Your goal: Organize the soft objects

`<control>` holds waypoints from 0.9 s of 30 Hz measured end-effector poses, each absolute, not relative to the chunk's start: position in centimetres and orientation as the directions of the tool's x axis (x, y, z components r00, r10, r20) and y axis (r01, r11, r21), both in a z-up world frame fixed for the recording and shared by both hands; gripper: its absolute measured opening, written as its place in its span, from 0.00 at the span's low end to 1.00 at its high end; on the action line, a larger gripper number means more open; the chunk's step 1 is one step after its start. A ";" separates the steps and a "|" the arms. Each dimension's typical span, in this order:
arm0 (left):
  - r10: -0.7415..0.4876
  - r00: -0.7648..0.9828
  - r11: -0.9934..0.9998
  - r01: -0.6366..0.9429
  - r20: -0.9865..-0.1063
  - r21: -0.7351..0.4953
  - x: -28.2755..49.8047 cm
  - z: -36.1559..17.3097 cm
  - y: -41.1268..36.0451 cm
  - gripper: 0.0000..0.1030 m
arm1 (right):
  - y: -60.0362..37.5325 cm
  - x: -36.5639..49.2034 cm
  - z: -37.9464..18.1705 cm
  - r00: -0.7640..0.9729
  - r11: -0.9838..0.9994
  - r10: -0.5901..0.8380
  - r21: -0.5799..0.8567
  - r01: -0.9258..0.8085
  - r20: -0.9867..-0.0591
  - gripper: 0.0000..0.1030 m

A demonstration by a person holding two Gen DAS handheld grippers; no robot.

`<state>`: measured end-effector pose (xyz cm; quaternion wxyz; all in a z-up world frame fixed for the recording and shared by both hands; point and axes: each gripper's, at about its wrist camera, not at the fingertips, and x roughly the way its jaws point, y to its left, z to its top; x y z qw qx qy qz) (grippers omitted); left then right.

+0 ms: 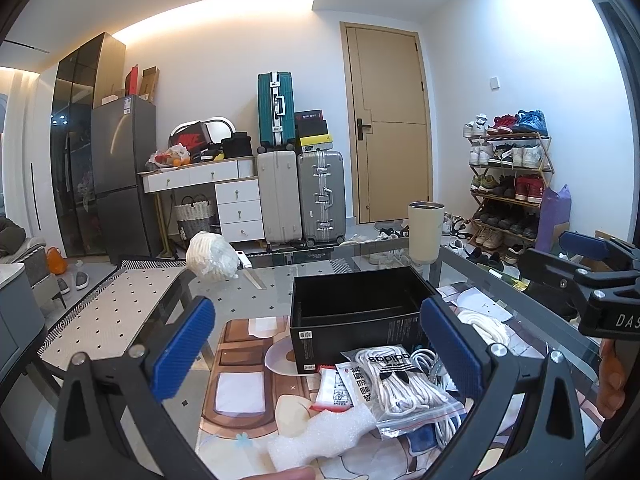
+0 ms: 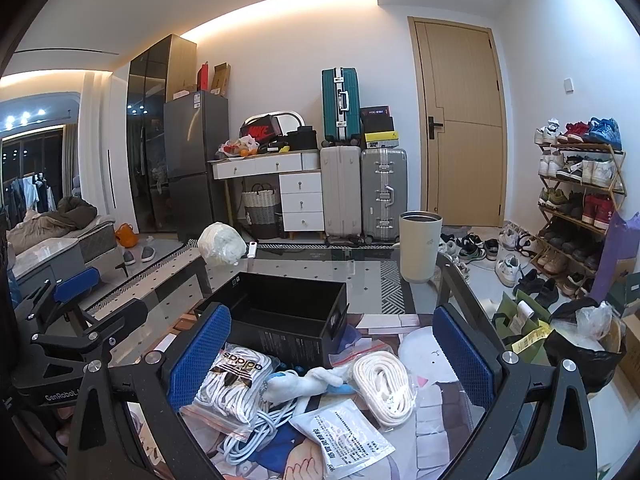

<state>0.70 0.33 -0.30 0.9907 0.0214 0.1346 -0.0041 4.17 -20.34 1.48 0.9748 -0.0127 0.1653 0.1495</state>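
An open black box (image 1: 356,312) (image 2: 288,320) stands on the glass table. In front of it lies a pile of soft things: a zip bag of white adidas laces (image 1: 404,384) (image 2: 236,384), a white foam piece (image 1: 320,436), a coil of white rope (image 2: 386,388), a white printed pouch (image 2: 348,436), a white cable (image 2: 256,432) and a small blue-white plush (image 2: 304,380). My left gripper (image 1: 316,344) is open above the pile, holding nothing. My right gripper (image 2: 332,352) is open above the pile, also holding nothing.
A cream tumbler (image 2: 420,246) stands at the table's far right and a white bundle (image 2: 222,244) at its far left edge. A black bin bag (image 2: 584,344) and a shoe rack (image 2: 576,200) are on the floor to the right. Suitcases (image 2: 364,192) stand by the door.
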 end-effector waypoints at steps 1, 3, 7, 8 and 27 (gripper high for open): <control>-0.003 0.963 0.999 0.014 -0.268 0.041 0.7 -0.3 0.3 1.00 | -20.4 4.2 1.5 0.901 0.955 0.287 0.024 -0.296 -0.326 1.00; -0.001 0.964 0.999 0.013 -0.267 0.042 0.7 -0.3 0.4 1.00 | -20.4 4.2 1.5 0.900 0.955 0.289 0.027 -0.297 -0.326 1.00; 0.000 0.962 0.999 0.010 -0.273 0.037 0.8 -0.4 0.5 1.00 | -20.3 4.2 1.5 0.900 0.955 0.289 0.027 -0.297 -0.325 1.00; -0.002 0.961 0.999 0.011 -0.277 0.033 0.9 -0.5 0.5 1.00 | -20.4 4.2 1.5 0.900 0.955 0.289 0.028 -0.297 -0.326 1.00; 0.025 0.885 0.998 0.008 -0.464 0.070 5.6 0.2 1.5 1.00 | -20.1 6.5 2.4 0.864 0.957 0.278 0.046 -0.286 -0.420 1.00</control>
